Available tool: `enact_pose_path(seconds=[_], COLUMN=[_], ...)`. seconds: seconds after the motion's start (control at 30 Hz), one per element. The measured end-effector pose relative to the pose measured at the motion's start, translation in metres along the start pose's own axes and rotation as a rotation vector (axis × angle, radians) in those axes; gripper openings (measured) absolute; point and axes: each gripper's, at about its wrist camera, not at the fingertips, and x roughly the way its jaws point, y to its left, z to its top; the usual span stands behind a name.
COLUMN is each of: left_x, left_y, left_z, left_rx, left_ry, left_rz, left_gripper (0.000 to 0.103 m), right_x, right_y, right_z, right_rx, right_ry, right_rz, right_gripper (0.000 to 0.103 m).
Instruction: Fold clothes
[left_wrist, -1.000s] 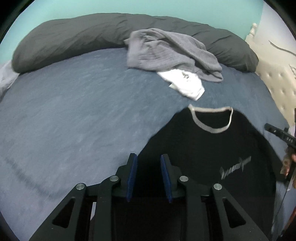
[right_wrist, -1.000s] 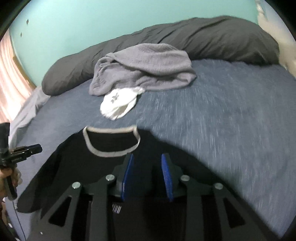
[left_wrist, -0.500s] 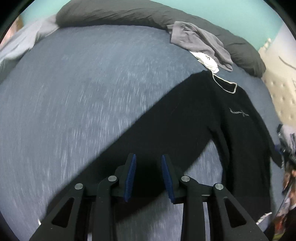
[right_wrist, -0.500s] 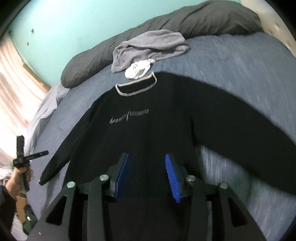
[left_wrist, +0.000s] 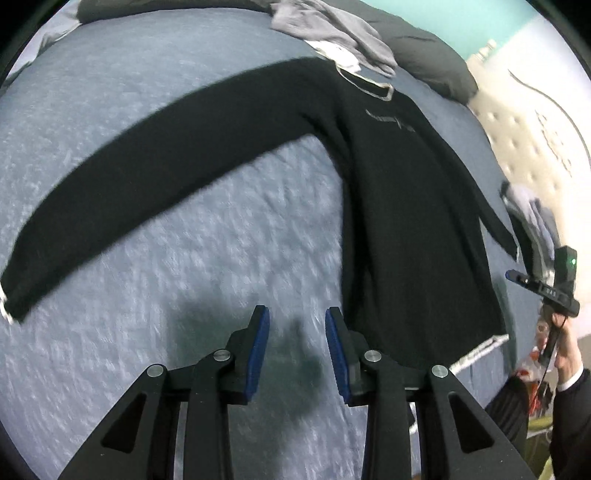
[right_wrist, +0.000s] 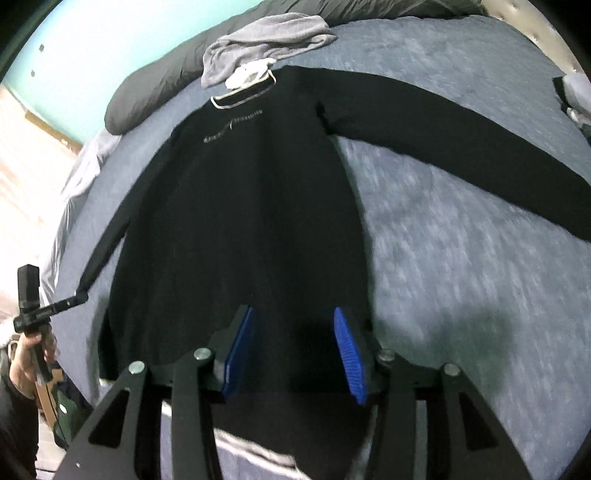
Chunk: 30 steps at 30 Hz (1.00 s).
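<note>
A black long-sleeved sweater (left_wrist: 406, 206) lies spread flat on the blue-grey bedspread (left_wrist: 184, 266), collar toward the pillows and sleeves out to the sides. My left gripper (left_wrist: 296, 314) hovers open over bare bedspread just left of the sweater's hem, nothing between its blue pads. In the right wrist view, my right gripper (right_wrist: 292, 314) stands open above the lower body of the sweater (right_wrist: 240, 206), with the fabric lying under the gap and the pads apart from it. The pale hem band (right_wrist: 255, 452) shows below the fingers.
A crumpled grey garment (right_wrist: 266, 40) and a white one (right_wrist: 245, 75) lie just beyond the collar, against a long dark grey pillow (right_wrist: 155, 96). A beige tufted headboard (left_wrist: 524, 140) borders the bed. More clothes (left_wrist: 532, 214) sit at the bed's edge. A hand (left_wrist: 569, 354) holds the other gripper.
Both grippers have drawn back from the collar and shoulders to the hem end, so the whole sweater now shows spread out. The right jaws have widened.
</note>
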Motion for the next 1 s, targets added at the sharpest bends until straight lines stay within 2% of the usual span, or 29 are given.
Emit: enact_pose_path(seconds=[0.33,0.57,0.87,0.9,1.0], left_x=[-0.006,-0.001,-0.005,-0.006,-0.009], left_y=[-0.032,-0.04,-0.046,-0.045,-0.044], left_z=[-0.037,-0.058,-0.07,-0.07,-0.07], left_rx=[0.043,0.071,0.075,0.072,0.058], left_ry=[0.045,0.11,0.113,0.109,0.095], left_rz=[-0.018,-0.015,-0.038,-0.039,-0.045], left_gripper=[0.035,0.035,0.035,0.037,0.049], right_x=[-0.016,-0.016,-0.008,-0.008,-0.008], right_y=[-0.002,0.0,-0.005,-0.006,-0.008], right_z=[-0.059,-0.083,-0.103,-0.104,-0.106], right_rx=[-0.08,-0.113,-0.12,-0.12,-0.118], right_ry=[0.124,0.171,0.224,0.22,0.207], right_rz=[-0.047,-0.088,-0.139,-0.144,-0.16], right_gripper=[0.047,0.047,0.047,0.047,0.047])
